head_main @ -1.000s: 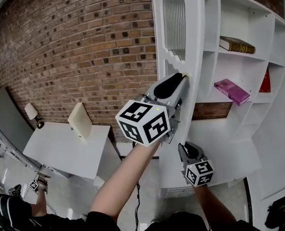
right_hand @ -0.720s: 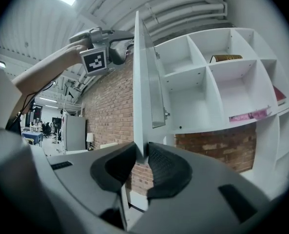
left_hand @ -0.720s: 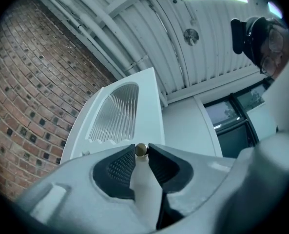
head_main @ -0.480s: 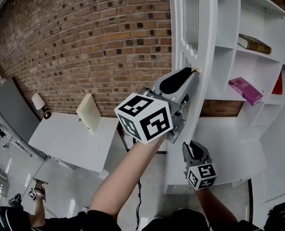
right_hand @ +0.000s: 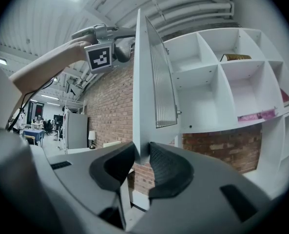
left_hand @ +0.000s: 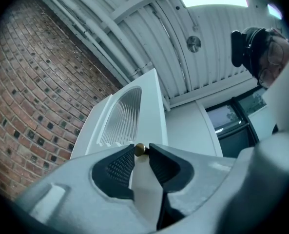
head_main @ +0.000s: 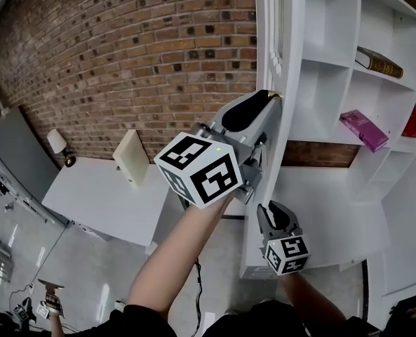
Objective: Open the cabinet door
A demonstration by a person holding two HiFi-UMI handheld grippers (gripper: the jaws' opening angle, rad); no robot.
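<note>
Both jaw pairs are opening slightly: left gripper [head_main: 271, 100] pinching the knob [left_hand: 140, 149], right gripper [head_main: 273, 210] at 6 o'clock pinching the door [right_hand: 144, 82] edge; the loosening grips could be slipping off mid-swing.

Your bare left forearm [head_main: 169, 262] reaches up and forward, its grey two-jaw left tool [head_main: 272, 97] tilted upward, jaws pinched on a small brass knob [left_hand: 140, 149]. Lower down, your right tool [head_main: 273, 210] points level, jaws nearly together, gripping the bottom edge of a white door [right_hand: 139, 130].
</note>
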